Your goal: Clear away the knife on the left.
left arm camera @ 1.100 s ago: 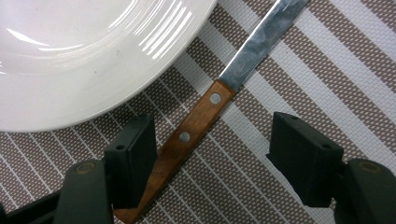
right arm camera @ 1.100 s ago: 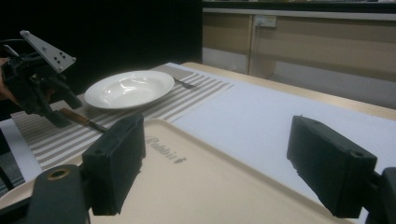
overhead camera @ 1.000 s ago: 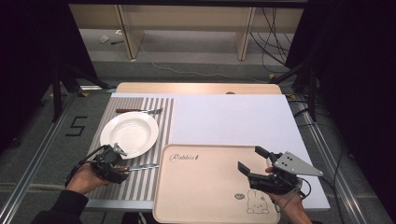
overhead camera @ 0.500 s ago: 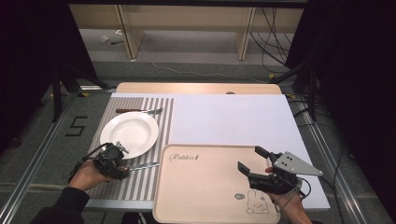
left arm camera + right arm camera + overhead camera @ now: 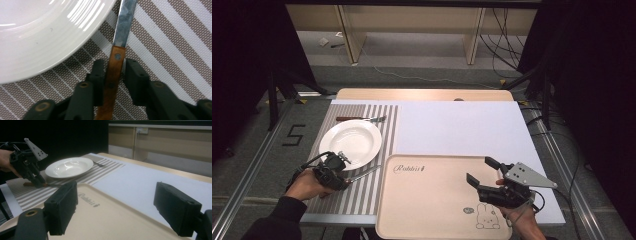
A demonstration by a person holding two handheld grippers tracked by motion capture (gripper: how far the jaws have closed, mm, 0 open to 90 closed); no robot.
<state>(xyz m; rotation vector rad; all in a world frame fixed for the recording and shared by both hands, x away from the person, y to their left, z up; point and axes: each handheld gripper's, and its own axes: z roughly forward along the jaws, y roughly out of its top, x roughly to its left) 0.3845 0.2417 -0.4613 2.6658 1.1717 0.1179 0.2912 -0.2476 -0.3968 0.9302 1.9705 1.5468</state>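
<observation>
Your left claw (image 5: 113,75) has just been closing on the knife (image 5: 117,58), its jaws flanking the wooden handle on the striped placemat (image 5: 175,50) beside the white plate (image 5: 45,32); whether the pads already bite is hard to tell. It's stiff, light and thin, so take the handle, not the slick blade. Your right claw (image 5: 125,207) stands spread over the tray (image 5: 112,220).

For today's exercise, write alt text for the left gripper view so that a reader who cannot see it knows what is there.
The left tool has its two black jaws on either side of the wooden handle of a knife, having just been closing on it. The knife lies on a brown and white striped placemat, blade pointing away, beside the rim of a white plate.
</observation>
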